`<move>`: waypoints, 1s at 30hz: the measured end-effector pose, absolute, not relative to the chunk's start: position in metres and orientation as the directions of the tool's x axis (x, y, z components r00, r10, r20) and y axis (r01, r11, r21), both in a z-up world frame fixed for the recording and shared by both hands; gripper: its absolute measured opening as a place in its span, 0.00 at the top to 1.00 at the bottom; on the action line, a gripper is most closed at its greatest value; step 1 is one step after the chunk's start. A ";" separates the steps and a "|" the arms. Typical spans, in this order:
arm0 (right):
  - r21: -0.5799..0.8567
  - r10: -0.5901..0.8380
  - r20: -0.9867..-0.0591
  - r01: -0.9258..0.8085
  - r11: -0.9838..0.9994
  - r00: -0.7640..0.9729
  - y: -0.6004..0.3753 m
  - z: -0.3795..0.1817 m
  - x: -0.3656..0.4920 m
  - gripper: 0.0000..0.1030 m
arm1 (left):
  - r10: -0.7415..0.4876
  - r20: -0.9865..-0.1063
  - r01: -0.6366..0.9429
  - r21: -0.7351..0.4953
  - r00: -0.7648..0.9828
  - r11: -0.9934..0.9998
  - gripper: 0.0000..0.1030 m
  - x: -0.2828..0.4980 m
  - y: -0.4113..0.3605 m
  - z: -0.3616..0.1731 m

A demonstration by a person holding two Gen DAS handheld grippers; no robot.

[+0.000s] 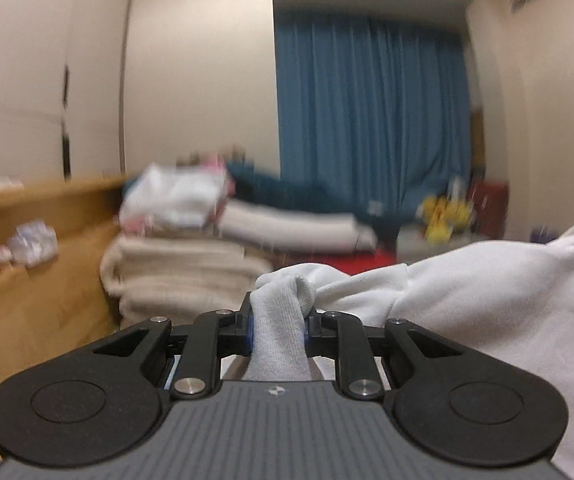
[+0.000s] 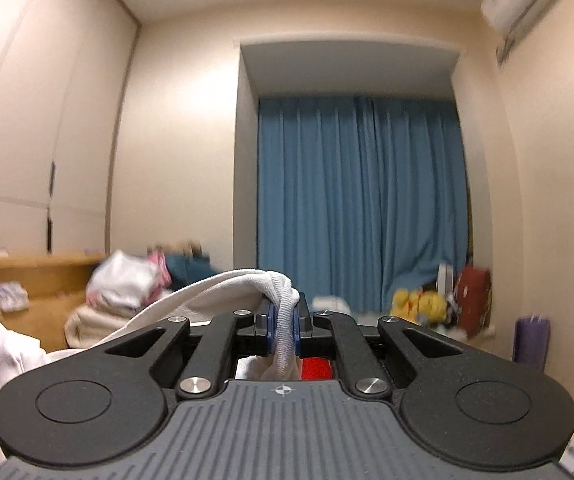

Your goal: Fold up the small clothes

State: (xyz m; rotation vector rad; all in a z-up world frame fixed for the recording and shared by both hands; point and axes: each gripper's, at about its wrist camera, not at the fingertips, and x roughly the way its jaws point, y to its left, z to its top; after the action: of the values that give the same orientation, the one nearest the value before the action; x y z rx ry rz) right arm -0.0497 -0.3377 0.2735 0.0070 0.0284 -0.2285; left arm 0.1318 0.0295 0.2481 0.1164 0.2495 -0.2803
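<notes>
A white garment (image 1: pixel 467 296) is held up in the air between both grippers. My left gripper (image 1: pixel 279 320) is shut on a bunched ribbed edge of it, and the cloth stretches off to the right. My right gripper (image 2: pixel 283 320) is shut on a ribbed hem of the same white garment (image 2: pixel 223 286), which runs off to the left and hangs down at the left edge. The lower part of the garment is hidden below both views.
A stack of folded beige towels (image 1: pixel 183 276) with white and pink clothes (image 1: pixel 175 196) on top lies ahead left, beside a wooden headboard (image 1: pixel 35 216). A blue curtain (image 2: pixel 363 200) hangs behind. Yellow soft toys (image 2: pixel 419 304), a red case (image 2: pixel 475 296) and a purple bin (image 2: pixel 531 340) stand at the right.
</notes>
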 end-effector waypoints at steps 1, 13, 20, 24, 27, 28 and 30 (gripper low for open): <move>0.012 -0.234 -0.071 0.235 0.972 0.970 -0.346 0.257 -0.022 0.92 | -0.247 -0.305 0.285 0.088 0.920 0.954 0.79 0.158 0.022 0.228; 0.047 -0.318 -0.666 0.463 0.885 0.675 -0.418 -0.008 0.264 0.71 | 0.002 -0.784 0.033 0.029 0.620 0.999 0.19 0.431 -0.019 -0.048; 0.104 -0.310 -0.724 0.541 0.834 0.617 -0.454 -0.064 0.147 0.51 | -0.063 -0.824 0.099 -0.009 0.562 0.995 0.17 0.344 0.025 -0.098; 0.185 -0.259 -0.822 0.668 0.721 0.507 -0.469 -0.122 0.084 0.51 | -0.137 -0.836 0.020 -0.150 0.531 0.989 0.17 0.279 0.046 -0.108; 0.246 -0.129 -0.869 0.643 0.725 0.478 -0.444 -0.154 0.068 0.51 | -0.155 -0.828 -0.036 -0.207 0.539 0.978 0.17 0.244 0.046 -0.118; 0.243 -0.104 -0.879 0.624 0.743 0.466 -0.433 -0.161 0.068 0.51 | -0.168 -0.827 -0.048 -0.228 0.537 0.972 0.17 0.238 0.044 -0.124; 0.204 -0.084 -0.900 0.583 0.787 0.429 -0.408 -0.174 0.070 0.52 | -0.204 -0.836 -0.043 -0.262 0.509 0.964 0.17 0.232 0.037 -0.141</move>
State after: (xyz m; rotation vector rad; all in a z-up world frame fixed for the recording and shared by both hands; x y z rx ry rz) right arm 0.0701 -0.4075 -0.1745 0.5408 1.0547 -0.4425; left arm 0.2317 0.0375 -0.1406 -0.2631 1.0349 -0.0987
